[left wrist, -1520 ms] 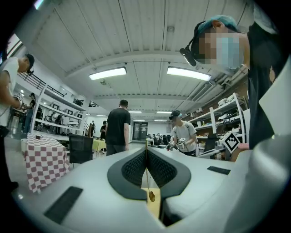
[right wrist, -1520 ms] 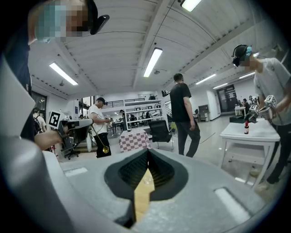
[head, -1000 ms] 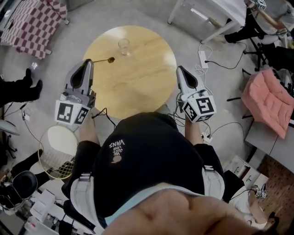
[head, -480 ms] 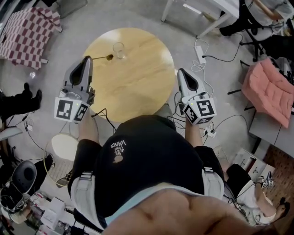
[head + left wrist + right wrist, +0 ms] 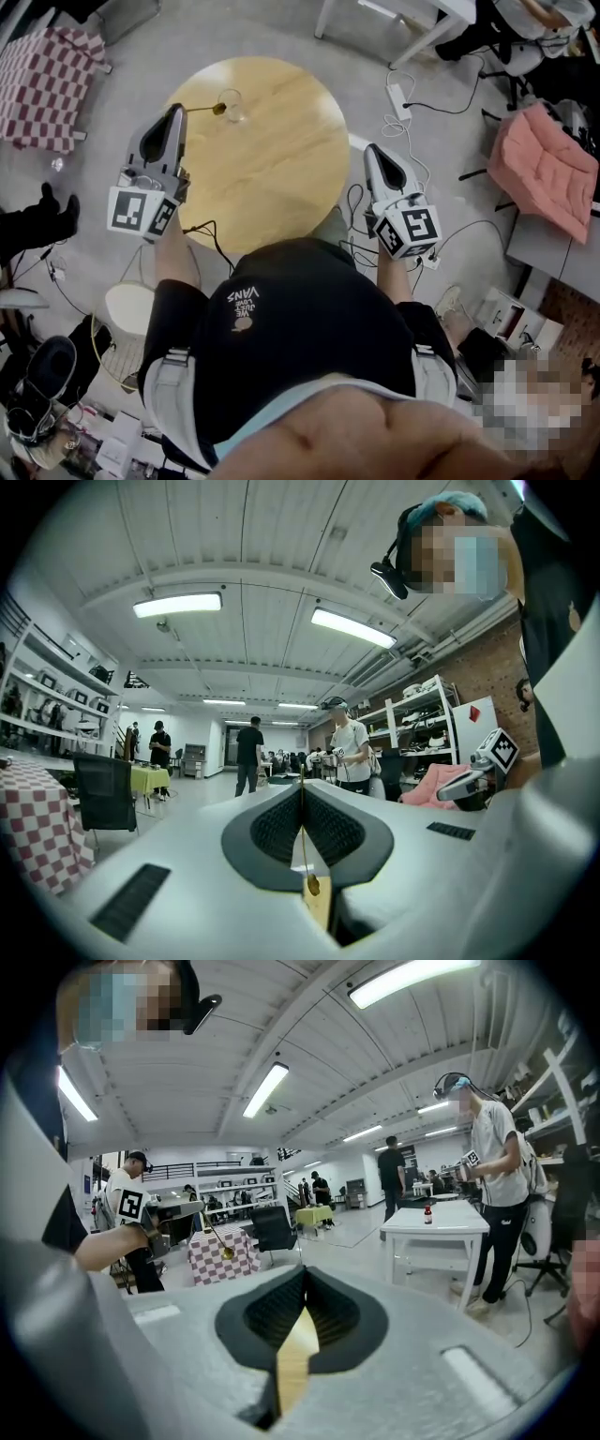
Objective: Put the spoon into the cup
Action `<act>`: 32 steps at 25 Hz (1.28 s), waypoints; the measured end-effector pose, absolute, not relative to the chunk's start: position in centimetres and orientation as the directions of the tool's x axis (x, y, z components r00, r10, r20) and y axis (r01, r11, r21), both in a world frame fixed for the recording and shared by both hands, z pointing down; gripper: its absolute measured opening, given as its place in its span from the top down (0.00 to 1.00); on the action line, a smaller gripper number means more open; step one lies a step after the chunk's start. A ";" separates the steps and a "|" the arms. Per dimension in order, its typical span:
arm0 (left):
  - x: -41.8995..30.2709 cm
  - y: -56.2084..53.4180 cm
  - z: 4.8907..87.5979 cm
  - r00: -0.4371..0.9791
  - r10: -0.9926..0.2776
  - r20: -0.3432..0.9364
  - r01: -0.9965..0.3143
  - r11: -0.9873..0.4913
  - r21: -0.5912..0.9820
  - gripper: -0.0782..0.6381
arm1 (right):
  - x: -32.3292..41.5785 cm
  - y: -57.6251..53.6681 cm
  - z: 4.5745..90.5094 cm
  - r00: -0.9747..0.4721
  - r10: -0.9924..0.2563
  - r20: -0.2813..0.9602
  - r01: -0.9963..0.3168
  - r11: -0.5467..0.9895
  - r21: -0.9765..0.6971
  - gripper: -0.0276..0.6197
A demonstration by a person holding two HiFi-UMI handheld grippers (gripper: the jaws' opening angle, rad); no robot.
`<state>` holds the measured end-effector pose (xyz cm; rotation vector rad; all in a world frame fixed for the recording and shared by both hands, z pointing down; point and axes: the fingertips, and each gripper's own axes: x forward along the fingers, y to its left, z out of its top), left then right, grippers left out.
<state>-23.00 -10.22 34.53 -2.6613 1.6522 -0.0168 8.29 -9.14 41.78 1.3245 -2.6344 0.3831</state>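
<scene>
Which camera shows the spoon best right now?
Head view: the spoon juts from the left hand-held gripper, bowl near the cup. The left gripper view sees it end-on between its jaws; the right gripper view, small and distant.

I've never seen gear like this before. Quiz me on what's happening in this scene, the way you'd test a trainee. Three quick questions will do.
1. True or false: the right claw is holding the cup.
2. Multiple choice: what does the left claw grip? A. the spoon B. the cup C. nothing
3. Fill in the blank: the cup stands on the round wooden ____.

Key
1. False. The right claw is closed on nothing and hangs off the right edge of the table, far from the cup.
2. A. The thin handle is pinched between the jaws, and the spoon's bowl points toward the cup.
3. table
</scene>
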 end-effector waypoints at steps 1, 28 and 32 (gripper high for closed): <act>-23.1 -10.5 34.8 0.446 -0.895 0.007 -0.895 -0.446 -0.012 0.88 | 8.3 -9.1 41.9 -0.588 -0.764 0.266 -0.808 0.569 -0.151 0.96; -23.8 -15.7 41.0 0.447 -0.890 0.091 -0.894 -0.447 0.016 0.88 | 9.6 -9.7 42.6 -0.538 -0.785 0.307 -0.841 0.525 -0.133 0.96; -23.9 -16.3 42.4 0.444 -0.889 0.110 -0.896 -0.444 0.026 0.88 | 9.6 -9.7 42.6 -0.533 -0.788 0.308 -0.844 0.522 -0.126 0.96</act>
